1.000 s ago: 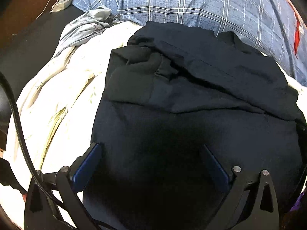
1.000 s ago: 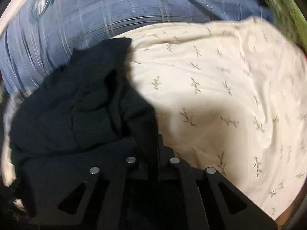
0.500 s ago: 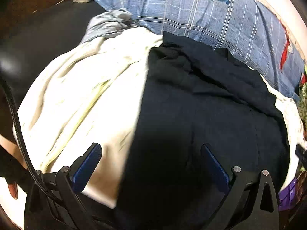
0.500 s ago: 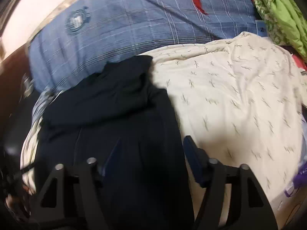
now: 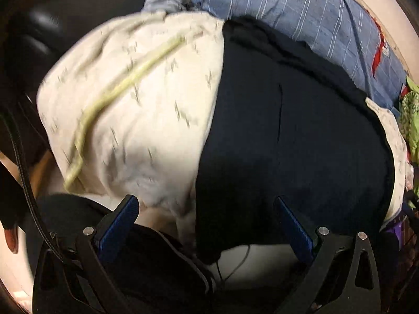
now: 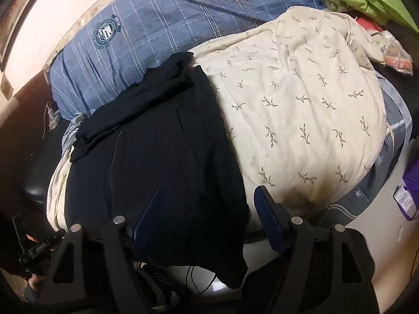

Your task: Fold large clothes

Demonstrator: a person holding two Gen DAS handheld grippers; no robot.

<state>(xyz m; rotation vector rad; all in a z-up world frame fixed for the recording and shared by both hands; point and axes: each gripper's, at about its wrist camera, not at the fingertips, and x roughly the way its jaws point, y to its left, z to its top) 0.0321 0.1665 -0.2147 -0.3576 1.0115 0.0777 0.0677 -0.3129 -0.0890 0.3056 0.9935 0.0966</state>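
Both spread wide, gripping nothing: left tool [image 5: 207,222], right tool [image 6: 207,214]. Sprawled at 12 o'clock over cream quilt [image 6: 301,110]: black garment [image 6: 162,162].

A large dark navy garment [image 6: 162,162] lies spread lengthwise, its near hem hanging over the front edge of what it rests on. Its far end is bunched into loose, rumpled folds, while the main body lies fairly flat with long seams running down it [image 5: 293,141].
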